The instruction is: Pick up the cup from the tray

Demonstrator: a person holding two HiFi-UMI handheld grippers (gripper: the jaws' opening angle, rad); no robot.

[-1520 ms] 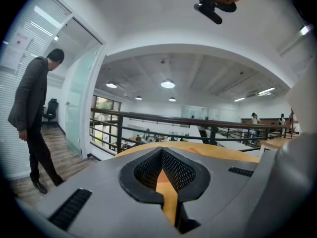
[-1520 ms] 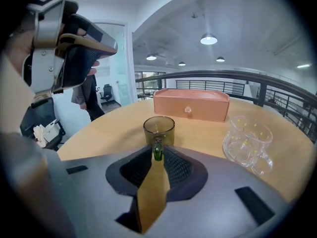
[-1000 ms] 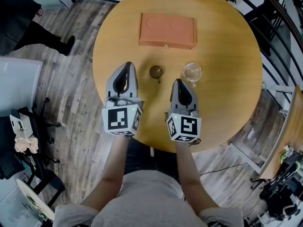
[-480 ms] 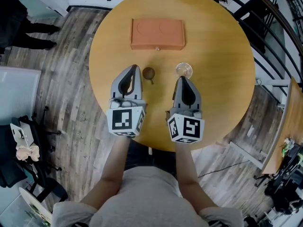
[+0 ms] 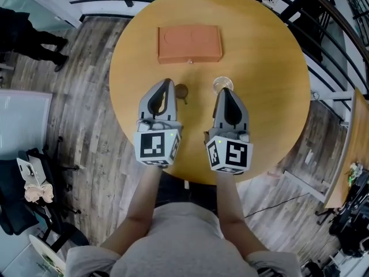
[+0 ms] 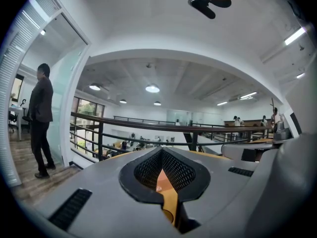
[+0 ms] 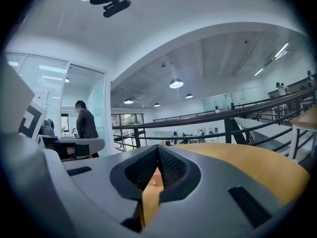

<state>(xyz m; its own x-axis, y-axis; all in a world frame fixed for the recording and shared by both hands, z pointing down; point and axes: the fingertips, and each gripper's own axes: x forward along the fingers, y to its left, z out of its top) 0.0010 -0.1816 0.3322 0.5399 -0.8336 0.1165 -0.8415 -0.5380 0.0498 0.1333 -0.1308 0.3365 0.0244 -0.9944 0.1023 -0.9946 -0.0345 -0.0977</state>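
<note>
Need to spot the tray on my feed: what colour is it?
The tray is plain terracotta orange; it shows best in the head view.

No readable text, labels, brands, numbers or signs anywhere.

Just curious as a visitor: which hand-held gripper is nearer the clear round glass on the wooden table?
Right. The right hand-held gripper points at the clear round glass, its tip overlapping the near rim from above; the left hand-held gripper is off to the glass's left.
</note>
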